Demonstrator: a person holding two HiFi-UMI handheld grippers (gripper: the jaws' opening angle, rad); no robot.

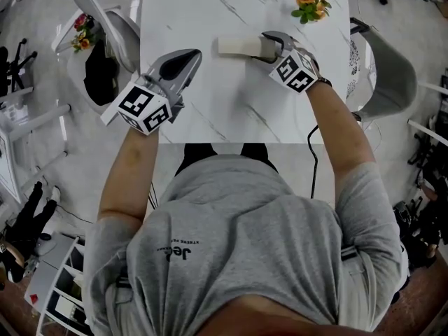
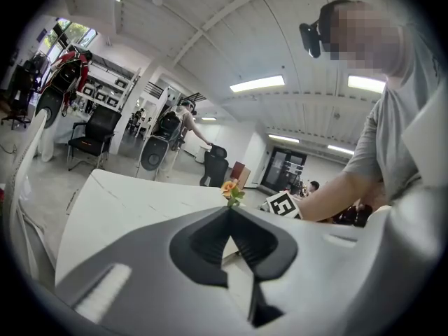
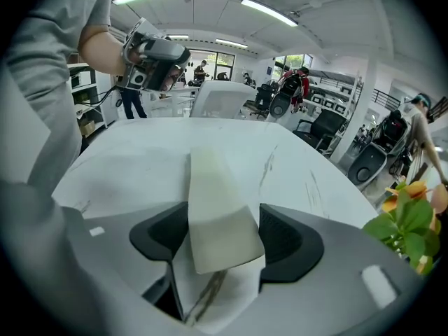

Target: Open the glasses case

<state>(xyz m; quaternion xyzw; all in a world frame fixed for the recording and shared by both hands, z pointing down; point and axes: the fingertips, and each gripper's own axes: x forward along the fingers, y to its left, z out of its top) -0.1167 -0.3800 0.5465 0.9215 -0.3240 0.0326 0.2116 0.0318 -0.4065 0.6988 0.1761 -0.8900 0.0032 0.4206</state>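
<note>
Lying flat on the far half of the white marble bench (image 1: pixel 210 103), the cream glasses case (image 1: pixel 234 45) runs left to right in the head view and looks closed. Its right end sits inside the right claw (image 1: pixel 268 47). In the right gripper view that claw (image 3: pixel 224 233) has the near end of the case (image 3: pixel 213 208) between its two dark pads, one pad against each long side. The jaws stand fairly wide and grip the case across its width, and the rest of the case stretches away over the marble.

The left claw (image 1: pixel 194 54) is apart from the case, nearer the bench's left edge, with its tips pointing toward the case's free end. The left gripper view shows this claw (image 2: pixel 229 219) with its jaws brought together at the tips and nothing between them — it holds nothing.

A small sprig of orange flowers (image 1: pixel 310 4) stands on the bench's far right corner, beyond the right claw. The square-marker cubes (image 1: pixel 294 72) sit behind each claw, toward the person's forearms.
</note>
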